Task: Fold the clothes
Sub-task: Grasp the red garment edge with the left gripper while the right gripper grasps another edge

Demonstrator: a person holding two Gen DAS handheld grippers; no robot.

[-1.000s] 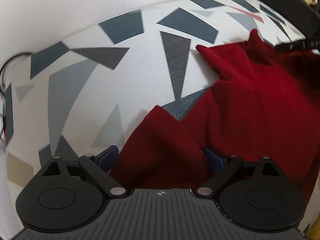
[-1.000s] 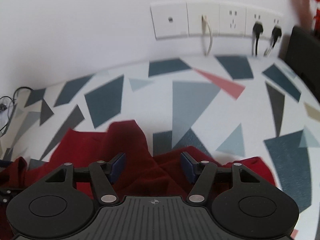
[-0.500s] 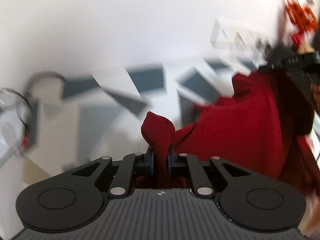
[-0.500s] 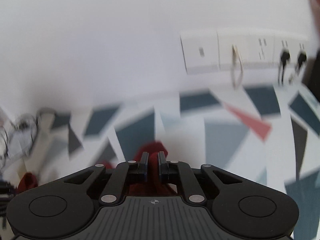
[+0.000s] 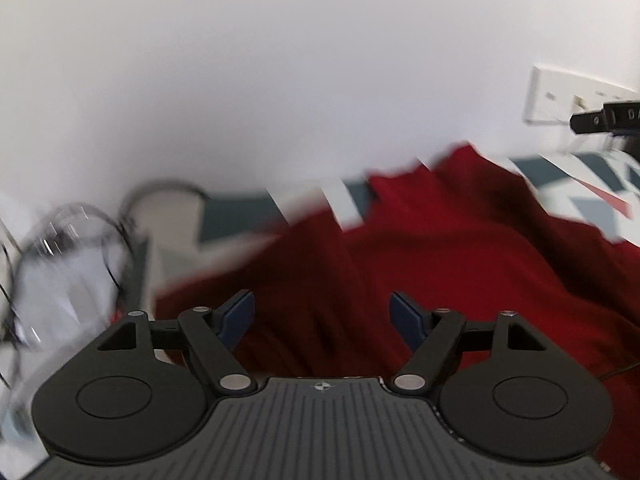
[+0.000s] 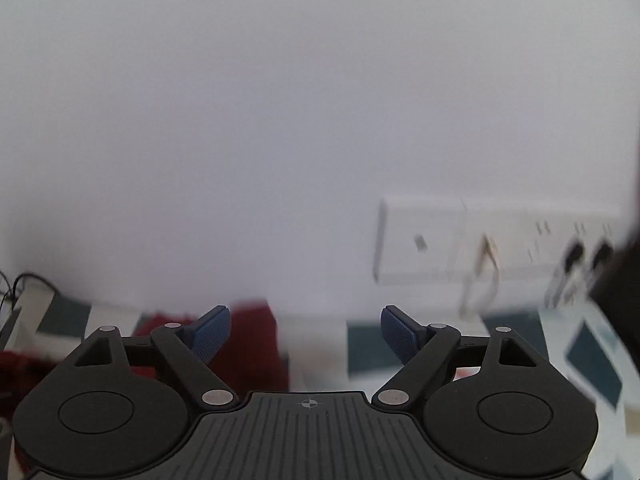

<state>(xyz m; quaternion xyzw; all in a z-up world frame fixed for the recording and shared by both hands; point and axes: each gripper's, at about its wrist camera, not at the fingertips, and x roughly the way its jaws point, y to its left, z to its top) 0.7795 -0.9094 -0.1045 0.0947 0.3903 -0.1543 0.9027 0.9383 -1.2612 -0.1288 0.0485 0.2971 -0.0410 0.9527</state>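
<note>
Red soft cloth (image 5: 420, 248) lies rumpled beneath both just-opened hand-held grippers, left (image 5: 322, 316) and right (image 6: 306, 334), pads empty.

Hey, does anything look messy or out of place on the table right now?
The red garment lies rumpled in loose ridges on the patterned table, not flat or squarely folded. Both the left gripper and right gripper have just been opening, with nothing between their pads. Motion blur hides finer detail; nothing looks spilled or damaged.

Your left wrist view looks down close over the red garment (image 5: 460, 264); your right faces the wall (image 6: 280, 120); both share the patterned surface (image 6: 592, 360).
</note>
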